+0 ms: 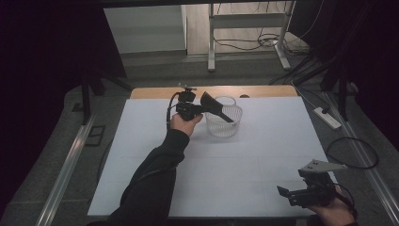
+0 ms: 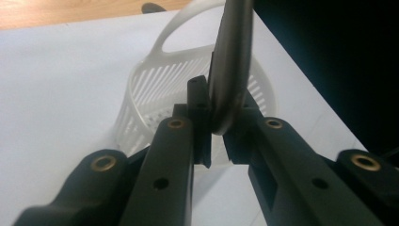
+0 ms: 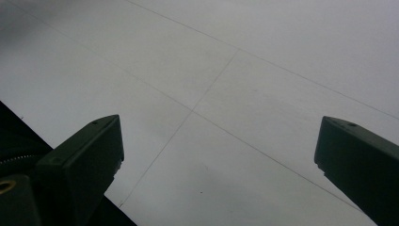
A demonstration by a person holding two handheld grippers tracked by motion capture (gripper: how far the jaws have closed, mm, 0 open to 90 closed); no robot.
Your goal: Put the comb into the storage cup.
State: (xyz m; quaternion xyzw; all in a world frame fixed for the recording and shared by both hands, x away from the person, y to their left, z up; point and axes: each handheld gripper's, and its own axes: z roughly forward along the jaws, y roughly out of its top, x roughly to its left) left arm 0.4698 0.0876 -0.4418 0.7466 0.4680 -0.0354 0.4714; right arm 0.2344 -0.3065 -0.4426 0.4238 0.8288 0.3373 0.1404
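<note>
1. Black spatula [image 1: 215,106]: dark, flat, broad-bladed utensil with a smooth rounded handle [image 2: 229,70]. Clamped by the handle end in the left gripper [image 1: 195,109]. Held tilted, wide blade up and toward the far-left, the rest slanting down across the basket's open top.
2. White plastic basket [image 1: 224,123]: round, slotted walls, translucent white, with a loop handle [image 2: 188,19] on its rim. Stands upright on the white bench sheet near the far edge, just beside the left gripper.

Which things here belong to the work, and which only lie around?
In the work:
left gripper
black flat spatula
white slotted plastic basket

Lying about:
white power strip on the floor
right gripper, jaws open over the white table
</note>
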